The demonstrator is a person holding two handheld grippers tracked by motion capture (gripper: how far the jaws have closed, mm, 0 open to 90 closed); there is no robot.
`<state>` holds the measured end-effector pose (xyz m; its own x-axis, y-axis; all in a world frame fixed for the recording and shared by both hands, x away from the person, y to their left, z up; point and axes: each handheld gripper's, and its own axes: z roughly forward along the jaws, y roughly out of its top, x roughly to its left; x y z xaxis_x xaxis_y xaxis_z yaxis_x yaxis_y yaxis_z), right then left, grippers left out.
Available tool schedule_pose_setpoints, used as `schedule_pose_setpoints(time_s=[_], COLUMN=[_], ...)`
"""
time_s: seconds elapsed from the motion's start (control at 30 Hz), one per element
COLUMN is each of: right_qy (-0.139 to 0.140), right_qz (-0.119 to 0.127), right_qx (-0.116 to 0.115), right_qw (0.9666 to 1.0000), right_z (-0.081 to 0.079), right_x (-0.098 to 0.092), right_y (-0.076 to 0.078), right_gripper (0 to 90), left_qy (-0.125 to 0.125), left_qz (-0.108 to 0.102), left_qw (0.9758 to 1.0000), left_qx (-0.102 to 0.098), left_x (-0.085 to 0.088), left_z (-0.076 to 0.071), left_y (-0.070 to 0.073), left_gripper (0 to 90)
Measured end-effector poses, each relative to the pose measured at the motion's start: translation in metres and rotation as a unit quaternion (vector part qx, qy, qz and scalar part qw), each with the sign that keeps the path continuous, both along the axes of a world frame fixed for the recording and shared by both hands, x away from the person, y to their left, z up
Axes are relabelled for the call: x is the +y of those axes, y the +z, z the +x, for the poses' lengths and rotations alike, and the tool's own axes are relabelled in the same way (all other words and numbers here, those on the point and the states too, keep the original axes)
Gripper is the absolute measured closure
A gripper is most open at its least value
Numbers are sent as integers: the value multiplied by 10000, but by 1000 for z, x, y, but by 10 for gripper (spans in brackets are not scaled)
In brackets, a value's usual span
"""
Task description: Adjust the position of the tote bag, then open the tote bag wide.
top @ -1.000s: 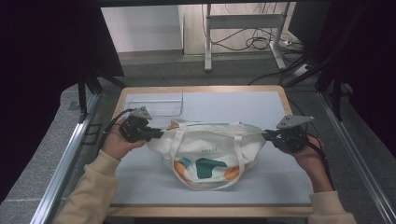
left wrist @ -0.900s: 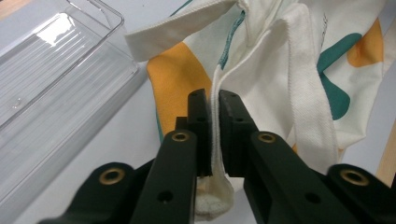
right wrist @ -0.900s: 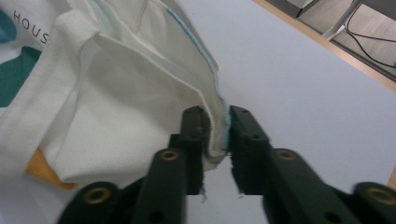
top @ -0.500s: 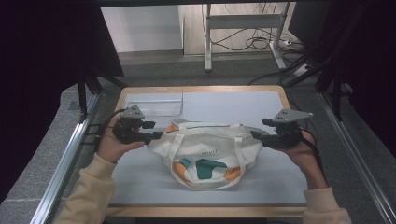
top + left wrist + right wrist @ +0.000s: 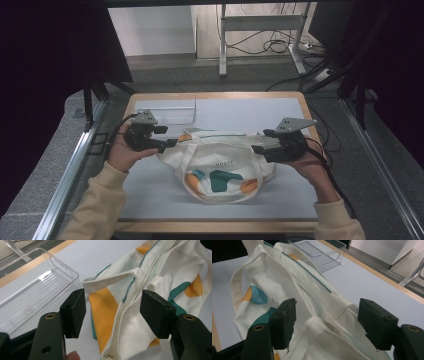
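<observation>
- Left gripper [image 5: 166, 137] — held at the left end of the tote bag [image 5: 220, 165]. Its jaws have just been opening and now stand spread; in the left gripper view the bag's orange-and-white corner [image 5: 110, 312] lies between and just beyond the pads, neither pad pressing on it.
- Clear plastic tray [image 5: 167, 111] — on the table beyond and to the outer side of the left gripper, just beside the bag's corner but not under it.
- Tote bag — slumped flat on the pale table top [image 5: 150, 195], stretched between the two tools, its teal and orange print facing up. Judged light and entirely limp: creased cotton that will fold, sag and trail rather than hold a shape. Not fragile, not slippery; the weave should grip well under rubber pads.
- Where to take hold — judged best at the doubled, stitched parts: the teal-piped rim [image 5: 312, 277] or a strap root [image 5: 317, 323], where the layers are thick enough to fill a pinch. A single loose layer would likely slide out or lift alone.
- Right gripper [image 5: 263, 141] — at the bag's right end, jaws likewise just opened and wide apart; a white strap and the rim fold lie between them, untouched by either pad.
</observation>
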<state>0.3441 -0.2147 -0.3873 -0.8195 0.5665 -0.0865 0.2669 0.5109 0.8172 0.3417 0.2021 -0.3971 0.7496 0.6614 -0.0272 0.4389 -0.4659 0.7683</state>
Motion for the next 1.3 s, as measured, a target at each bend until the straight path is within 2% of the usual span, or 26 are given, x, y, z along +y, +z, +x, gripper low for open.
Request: schedule_pose_setpoints(time_s=[0.13,0.33,0.4,0.63,0.67,0.8,0.9,1.03,1.13,1.27,1.3], right_qy=[50,93,84,186,271,368,436,455,545,632,689], right_qz=[80,-24,10,-74,-98,-124,-200,-237,-257,-211,-121], right_qx=[8,58,80,5,0,18,31,37,81,169,221], right_qw=[10000,9999,9999,9998,9996,9992,9988,9987,9982,9976,9973], right_z=[-1,-3,-5,-10,-12,-16,-18,-17,-12,-5,-3], right_x=[3,7,8,20,25,33,40,46,56,64,65], right_y=[0,-3,-3,-1,0,0,-2,-3,-6,-9,-10], right_gripper=[314,318,327,348,354,366,370,375,385,394,400], left_qy=[-43,-112,-130,-272,-365,-532,-544,-517,-639,-671,-673], left_qz=[13,38,35,154,227,349,349,354,362,414,446], left_qw=[10000,9999,9999,9995,9990,9979,9978,9978,9968,9962,9960], left_qx=[0,86,96,109,108,94,119,213,308,364,380], left_x=[-2,-9,-13,-30,-34,-41,-45,-49,-50,-51,-53], left_z=[2,9,13,23,27,31,33,37,41,42,42], left_y=[2,5,7,12,13,10,7,5,3,1,0], left_gripper=[377,397,398,394,394,395,406,421,430,435,443])
